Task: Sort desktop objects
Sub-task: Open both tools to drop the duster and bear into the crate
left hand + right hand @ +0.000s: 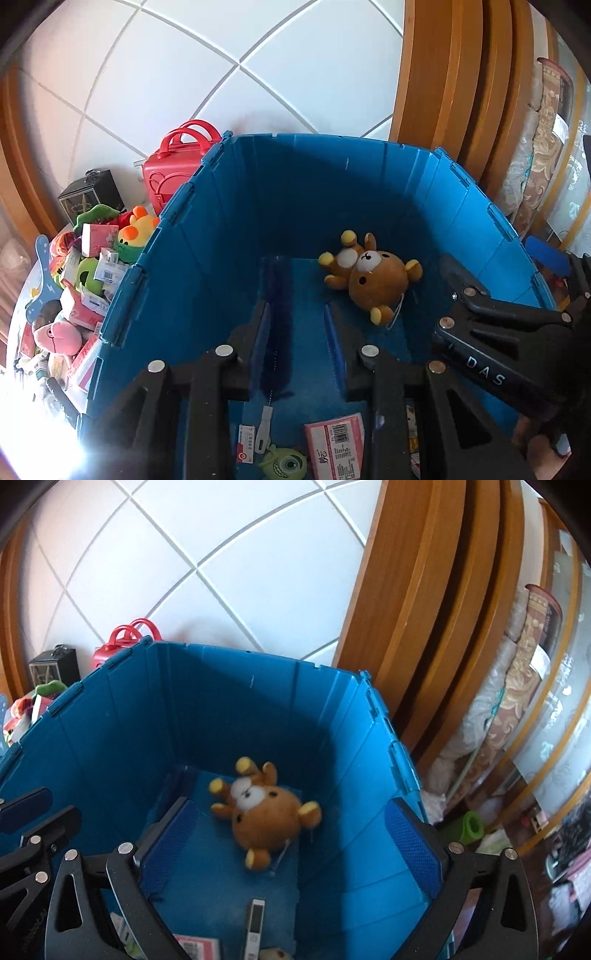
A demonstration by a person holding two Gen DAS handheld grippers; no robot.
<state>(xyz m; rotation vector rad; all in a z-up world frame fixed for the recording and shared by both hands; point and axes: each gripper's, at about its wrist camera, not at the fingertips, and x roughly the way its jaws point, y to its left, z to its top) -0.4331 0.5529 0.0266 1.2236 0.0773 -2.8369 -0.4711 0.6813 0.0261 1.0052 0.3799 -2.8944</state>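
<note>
White tiled floor, blue crate (229, 236) | my left tongs (299, 343) part-open, right tongs (291, 849) wide, both empty | risk: snagging bear plush (369, 277) beyond them.

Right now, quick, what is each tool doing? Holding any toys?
Left tool: partly open, a dark blue bottle brush between its fingers; whether it grips it cannot be told.
Right tool: wide open, empty, above the bear.

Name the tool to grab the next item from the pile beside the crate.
Left, probably: the pile lies beyond the blue crate's left wall, on the left tool's side; the right tool hangs open farther right.
</note>
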